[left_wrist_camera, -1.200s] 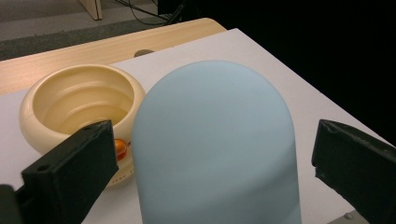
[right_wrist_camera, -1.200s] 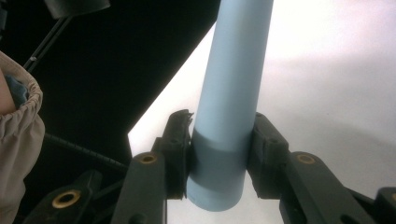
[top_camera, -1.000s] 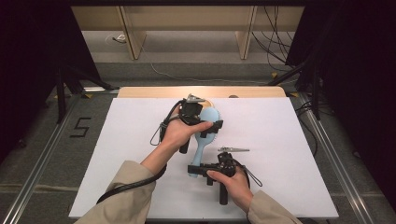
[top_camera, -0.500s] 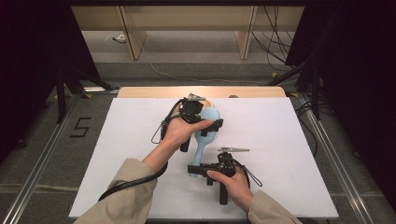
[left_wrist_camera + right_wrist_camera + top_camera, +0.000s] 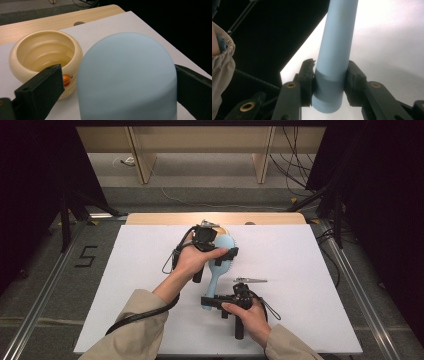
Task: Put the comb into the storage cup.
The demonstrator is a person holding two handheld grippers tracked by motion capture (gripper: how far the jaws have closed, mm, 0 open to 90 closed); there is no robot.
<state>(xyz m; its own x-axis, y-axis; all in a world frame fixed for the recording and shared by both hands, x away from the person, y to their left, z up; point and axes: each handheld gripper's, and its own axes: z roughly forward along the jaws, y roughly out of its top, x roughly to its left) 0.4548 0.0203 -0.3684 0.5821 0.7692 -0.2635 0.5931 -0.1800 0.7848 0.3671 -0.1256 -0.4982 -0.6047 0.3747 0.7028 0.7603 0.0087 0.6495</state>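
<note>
A light blue hairbrush [image 5: 215, 279] lies on the white board, its head pointing away from the person. My left gripper [image 5: 220, 251] straddles the brush head [image 5: 127, 75]. The right jaw lies against the head. A small gap shows beside the left jaw, so it stands open. My right gripper [image 5: 207, 301] comes in from the right and is shut on the end of the brush's handle [image 5: 338, 37], with both pads [image 5: 308, 77] pressed against it.
A cream ribbed bowl [image 5: 45, 50] stands just beyond the brush head, near the wooden far edge [image 5: 270, 218]. A metal hair clip [image 5: 250, 280] lies right of the handle. The white board [image 5: 310, 270] stretches bare to the left and right.
</note>
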